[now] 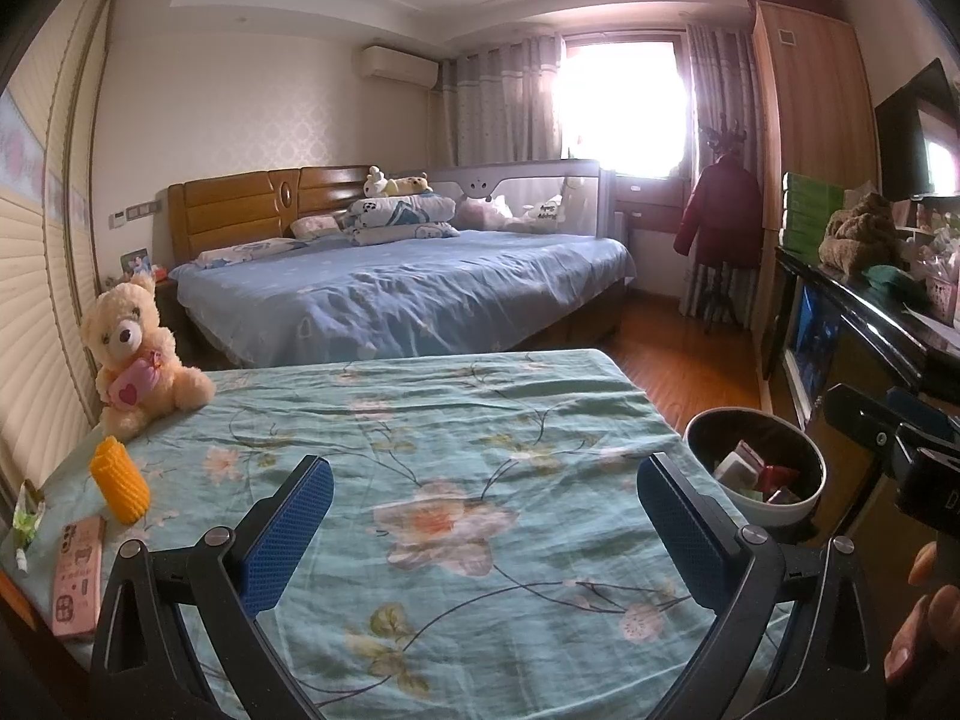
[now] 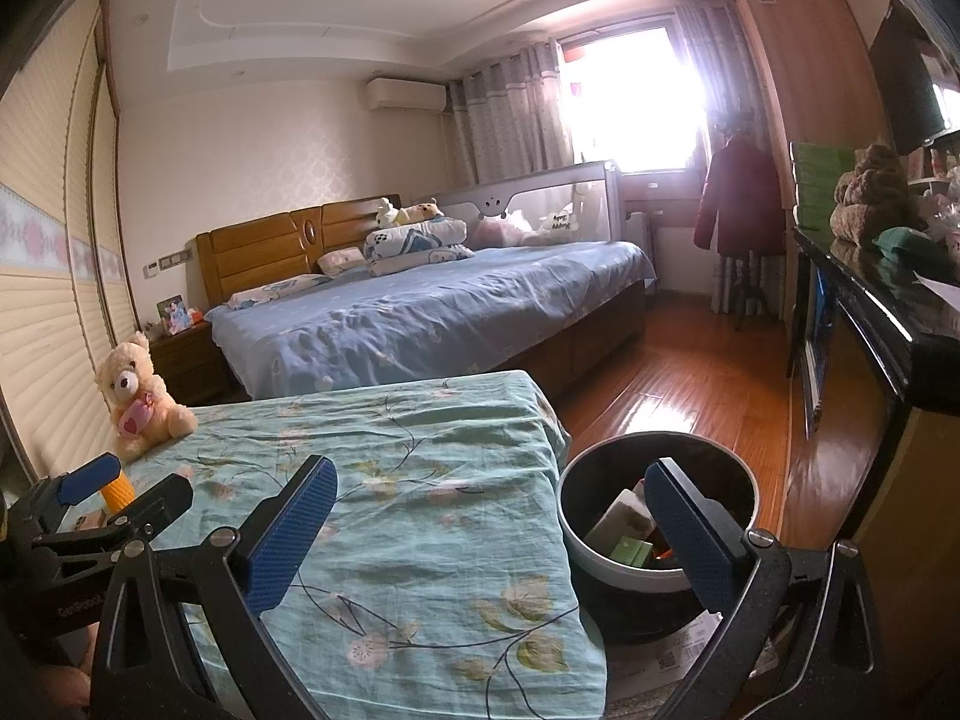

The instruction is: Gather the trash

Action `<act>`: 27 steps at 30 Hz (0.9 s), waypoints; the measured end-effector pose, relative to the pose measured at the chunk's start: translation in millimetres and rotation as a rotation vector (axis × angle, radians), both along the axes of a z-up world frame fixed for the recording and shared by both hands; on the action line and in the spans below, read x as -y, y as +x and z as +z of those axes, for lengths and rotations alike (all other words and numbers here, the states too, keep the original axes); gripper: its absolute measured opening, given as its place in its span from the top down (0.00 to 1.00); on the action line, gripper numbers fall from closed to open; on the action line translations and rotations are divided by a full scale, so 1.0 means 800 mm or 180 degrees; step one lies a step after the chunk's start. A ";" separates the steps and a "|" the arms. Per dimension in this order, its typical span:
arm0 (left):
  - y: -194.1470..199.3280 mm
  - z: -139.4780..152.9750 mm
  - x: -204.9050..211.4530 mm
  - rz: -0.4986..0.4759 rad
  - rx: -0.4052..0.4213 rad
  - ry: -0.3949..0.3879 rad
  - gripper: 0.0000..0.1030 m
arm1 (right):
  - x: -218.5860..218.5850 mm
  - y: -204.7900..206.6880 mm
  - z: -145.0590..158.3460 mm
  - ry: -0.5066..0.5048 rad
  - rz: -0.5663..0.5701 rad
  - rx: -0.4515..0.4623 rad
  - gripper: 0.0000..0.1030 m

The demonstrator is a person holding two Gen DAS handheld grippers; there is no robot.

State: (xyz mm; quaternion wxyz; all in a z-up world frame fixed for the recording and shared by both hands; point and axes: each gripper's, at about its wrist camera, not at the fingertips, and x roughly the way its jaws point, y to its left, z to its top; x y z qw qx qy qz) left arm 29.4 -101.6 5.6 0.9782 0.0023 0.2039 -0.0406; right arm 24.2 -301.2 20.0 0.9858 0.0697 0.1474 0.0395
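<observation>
Table (image 1: 420, 420) with the floral cloth fills the space under and ahead of both sets of fingers. Left gripper (image 1: 483, 531) is spread wide and empty; right gripper (image 2: 489, 534) is likewise wide and empty, with its right finger overlapping the bin in view.

Trash bin (image 2: 600, 558) sits on the floor past the table's right edge, already holding boxes and wrappers.

Likely step: fetch the next scrap. Candidate is the green-white wrapper (image 1: 24, 516) far left of the left fingers, at the table's left edge. Pink phone case (image 1: 78, 576), yellow corn-like piece (image 1: 120, 480) and teddy bear (image 1: 135, 354) look like keepers; judgement only.

Advice: take the wrapper with the left gripper, come in low, pinch flat so the cloth doesn't bunch.

Room: centre of the table is open, and there's free floor right of the bin. Wrapper sits close to the phone case.
</observation>
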 end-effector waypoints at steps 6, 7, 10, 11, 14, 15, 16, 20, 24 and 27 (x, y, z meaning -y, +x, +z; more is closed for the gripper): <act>0.000 0.000 0.000 -0.0004 0.0002 -0.0004 0.01 | 0.001 0.001 -0.001 -0.0005 0.0009 -0.0002 0.00; 0.000 0.000 0.000 -0.0002 0.0003 -0.0004 0.01 | 0.002 0.001 -0.001 0.0000 0.0015 -0.0004 0.00; 0.000 0.000 -0.001 -0.0001 -0.0001 -0.0001 0.01 | 0.002 0.001 0.000 0.0000 0.0016 -0.0004 0.00; 0.000 0.000 0.000 -0.0008 0.0004 -0.0006 0.01 | 0.001 0.001 0.001 0.0000 0.0016 -0.0001 0.00; 0.000 0.000 0.000 -0.0009 0.0002 -0.0004 0.01 | 0.002 0.001 0.000 0.0003 0.0016 0.0000 0.00; 0.000 0.000 0.000 -0.0006 0.0004 -0.0004 0.01 | 0.002 0.001 0.000 0.0003 0.0018 0.0000 0.00; 0.000 0.000 0.000 -0.0009 0.0000 -0.0005 0.01 | 0.002 0.001 0.000 0.0000 0.0016 -0.0004 0.00; 0.000 0.000 0.000 -0.0013 0.0000 -0.0002 0.01 | 0.002 0.001 -0.001 0.0003 0.0018 -0.0004 0.00; 0.001 -0.001 0.000 -0.0018 -0.0009 -0.0008 0.01 | 0.002 0.001 -0.001 0.0001 0.0018 -0.0002 0.00; 0.001 0.000 0.000 -0.0019 -0.0008 -0.0004 0.01 | 0.002 0.000 0.000 -0.0003 0.0023 -0.0005 0.00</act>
